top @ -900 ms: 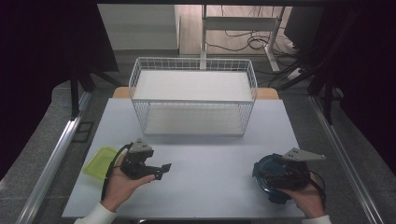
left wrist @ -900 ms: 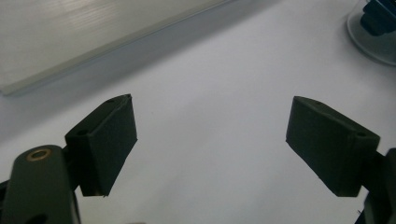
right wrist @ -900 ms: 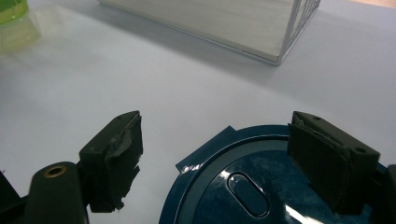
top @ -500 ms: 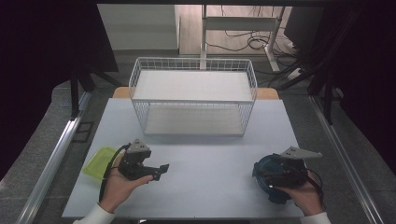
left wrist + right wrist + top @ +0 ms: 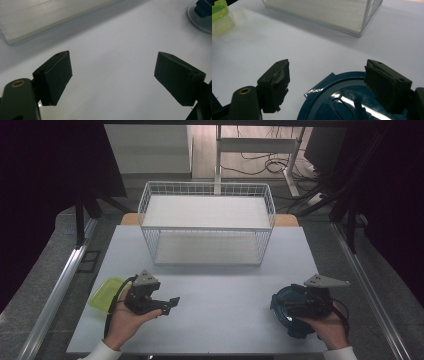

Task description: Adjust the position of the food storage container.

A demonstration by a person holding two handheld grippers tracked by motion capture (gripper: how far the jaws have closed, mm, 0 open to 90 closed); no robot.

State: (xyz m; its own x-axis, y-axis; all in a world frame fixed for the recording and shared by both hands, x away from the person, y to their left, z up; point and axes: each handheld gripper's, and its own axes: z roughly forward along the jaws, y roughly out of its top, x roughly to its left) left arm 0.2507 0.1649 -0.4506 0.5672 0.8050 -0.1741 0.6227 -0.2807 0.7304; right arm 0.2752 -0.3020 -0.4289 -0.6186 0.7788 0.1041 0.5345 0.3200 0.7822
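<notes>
My right gripper (image 5: 292, 306) hovers just above the dark blue round lid (image 5: 352, 100), jaws spread wide with nothing between the pads; in the right gripper view the lid's rim lies directly below and between the two jaws, flat on the white worktop (image 5: 225, 295). My left gripper (image 5: 167, 305) is held over bare worktop, jaws likewise wide apart and empty, pointing across toward the right gripper. Just behind and outboard of my left gripper sits the green container (image 5: 105, 292), at the worktop's near left edge. Farther out, ahead of both grippers and well apart from them, stands the white wire basket (image 5: 207, 227), upright, its long side facing me. In the left gripper view the blue lid shows at the far upper right corner.
</notes>
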